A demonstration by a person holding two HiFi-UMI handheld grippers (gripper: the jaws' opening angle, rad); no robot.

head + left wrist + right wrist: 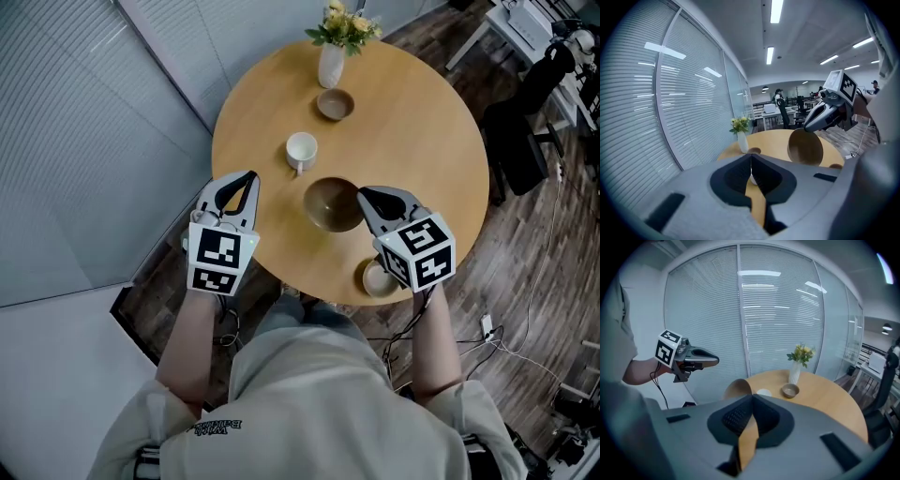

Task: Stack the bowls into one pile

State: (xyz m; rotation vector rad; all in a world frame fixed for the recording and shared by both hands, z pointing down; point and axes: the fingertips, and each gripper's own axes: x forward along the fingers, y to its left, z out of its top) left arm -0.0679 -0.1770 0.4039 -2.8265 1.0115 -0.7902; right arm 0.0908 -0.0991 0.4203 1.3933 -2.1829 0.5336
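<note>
looking down on a round wooden table (422, 141) that fills the upper middle of the frame.

right gripper (361, 192) at centre frame, jaws clamped shut on the rim of the big bowl (330, 206), dark brown, just left of the jaw tips. in the left gripper view, same big bowl (805, 148) at centre right, tipped up on edge with its hollow facing the camera, hanging from the right gripper (806, 128); contact with the tabletop not clear. in the right gripper view, jaws pressed together at lower centre, big bowl (738, 387) rising just behind them to the left.

left gripper (250, 176) left of centre in the head view, just beside the table's left edge, well apart from the big bowl. jaws closed together, holding nothing; only a sliver of table visible below the tips in its own view.

small bowl (335, 104), brown, upright at upper centre, just below a white vase (330, 66) of yellow flowers. white cup (301, 150) between small bowl and big bowl, a little to the left. pale bowl (379, 279) at the table's near edge, lower right of centre, partly hidden under the right gripper's marker cube. three bowls, all apart, none stacked.
</note>
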